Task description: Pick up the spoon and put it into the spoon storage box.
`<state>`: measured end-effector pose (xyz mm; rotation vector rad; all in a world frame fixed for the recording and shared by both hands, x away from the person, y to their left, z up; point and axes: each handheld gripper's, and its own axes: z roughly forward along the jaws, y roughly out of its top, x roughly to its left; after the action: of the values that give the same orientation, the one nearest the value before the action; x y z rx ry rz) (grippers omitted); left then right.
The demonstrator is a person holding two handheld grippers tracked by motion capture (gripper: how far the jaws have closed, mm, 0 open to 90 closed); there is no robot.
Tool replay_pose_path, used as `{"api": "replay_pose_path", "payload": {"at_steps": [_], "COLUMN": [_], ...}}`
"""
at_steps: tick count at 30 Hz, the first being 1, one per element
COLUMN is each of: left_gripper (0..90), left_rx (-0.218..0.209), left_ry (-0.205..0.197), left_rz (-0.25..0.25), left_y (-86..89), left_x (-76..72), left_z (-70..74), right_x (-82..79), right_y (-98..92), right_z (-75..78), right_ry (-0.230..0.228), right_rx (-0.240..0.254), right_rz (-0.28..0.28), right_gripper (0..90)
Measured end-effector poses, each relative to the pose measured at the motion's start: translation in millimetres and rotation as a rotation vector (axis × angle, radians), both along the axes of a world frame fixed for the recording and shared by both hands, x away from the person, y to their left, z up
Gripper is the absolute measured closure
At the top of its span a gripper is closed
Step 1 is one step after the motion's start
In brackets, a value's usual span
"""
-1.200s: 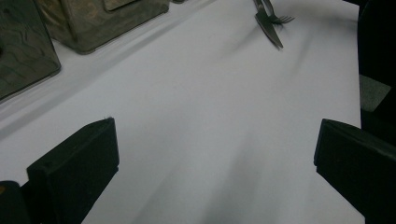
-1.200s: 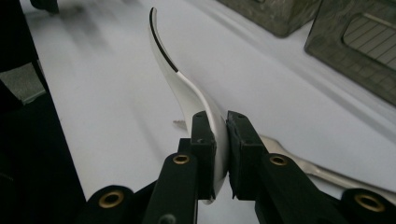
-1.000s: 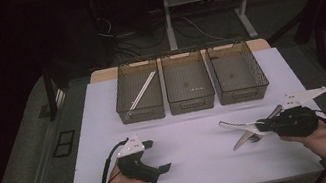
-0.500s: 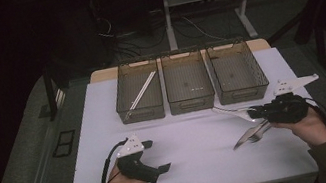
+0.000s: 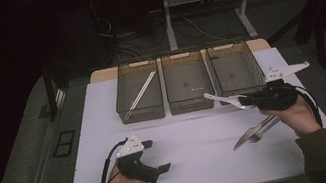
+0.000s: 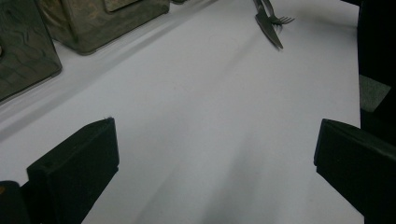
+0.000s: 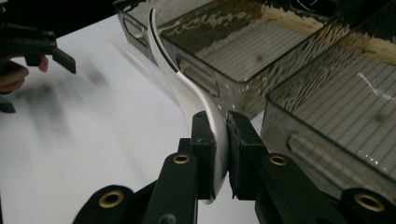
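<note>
My right gripper (image 5: 246,100) is shut on a white curved spoon (image 5: 220,97), held above the table just in front of the middle and right bins. In the right gripper view the spoon (image 7: 187,93) is clamped on edge between the two pads of that gripper (image 7: 220,140), its long end pointing up toward the bins. My left gripper (image 5: 158,156) rests at the near left of the white sheet, open, with bare sheet between the jaws (image 6: 215,154). A knife (image 5: 248,137) and a fork (image 5: 265,129) lie together on the sheet below the right hand.
Three clear bins stand in a row at the far side: the left bin (image 5: 143,110) holds pale chopsticks (image 5: 143,90), beside it the middle bin (image 5: 191,105) and the right bin (image 5: 224,47). The knife (image 6: 269,25) and the fork (image 6: 280,19) appear far off in the left gripper view.
The right hand has lifted the spoon off the sheet and carried it away from the knife and fork, toward the bins. The left gripper has stayed in place.
</note>
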<state>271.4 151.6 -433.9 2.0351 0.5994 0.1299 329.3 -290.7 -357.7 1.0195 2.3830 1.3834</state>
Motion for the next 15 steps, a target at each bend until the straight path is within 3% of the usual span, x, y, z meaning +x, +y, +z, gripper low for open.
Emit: {"api": "replay_pose_path", "payload": {"at_steps": [15], "left_gripper": [0.0], "left_rx": [-0.014], "left_ry": [0.001], "left_rz": [0.008], "left_y": [0.6], "left_x": [-1.0], "left_z": [1.1], "right_x": [35.9], "right_y": [21.1], "right_z": [8.2], "right_ry": [-0.037], "right_rx": [-0.019], "right_rz": [-0.033], "right_gripper": [81.6]}}
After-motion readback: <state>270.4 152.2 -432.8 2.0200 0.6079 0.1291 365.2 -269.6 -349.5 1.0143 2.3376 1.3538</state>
